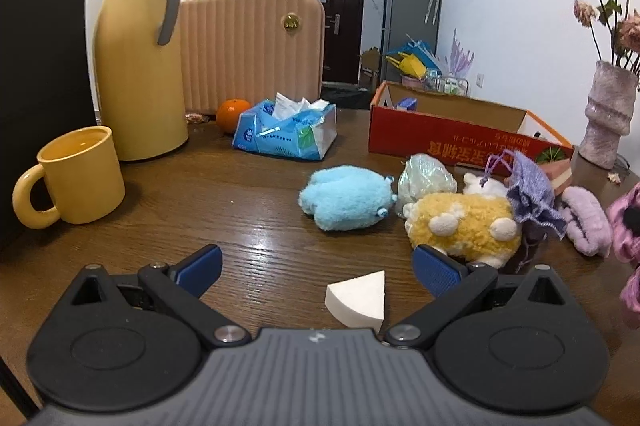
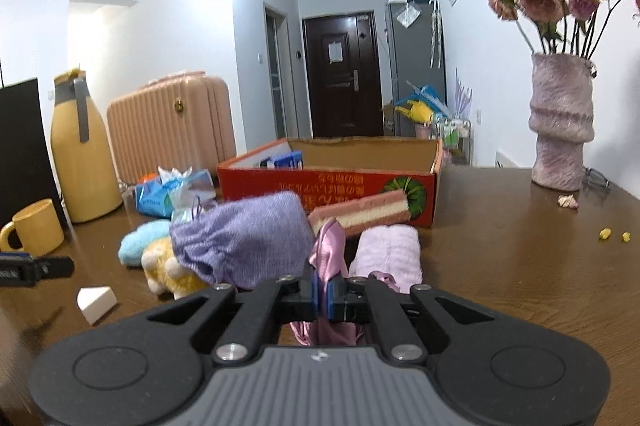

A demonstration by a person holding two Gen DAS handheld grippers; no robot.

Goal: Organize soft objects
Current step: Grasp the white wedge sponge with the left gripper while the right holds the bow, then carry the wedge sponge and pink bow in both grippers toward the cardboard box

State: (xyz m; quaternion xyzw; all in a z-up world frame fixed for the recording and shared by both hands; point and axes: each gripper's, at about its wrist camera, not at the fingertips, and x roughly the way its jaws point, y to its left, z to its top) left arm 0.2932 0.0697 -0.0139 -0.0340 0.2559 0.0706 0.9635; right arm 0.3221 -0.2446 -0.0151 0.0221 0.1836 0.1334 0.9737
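Right hand-held gripper [image 2: 322,296] pinching pink satin cloth [image 2: 329,250]: light, limp, slippery; grip bunched fold. Left hand-held gripper [image 1: 318,268] spread, empty.

low wrist views, shared red box [image 1: 460,134]

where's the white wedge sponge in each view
Left wrist view: the white wedge sponge lies on the table at bottom centre, between the open fingers of the left gripper.
Right wrist view: it sits at lower left, left of the yellow plush toy.
Shared landmark: the red cardboard box, behind the soft things in both.
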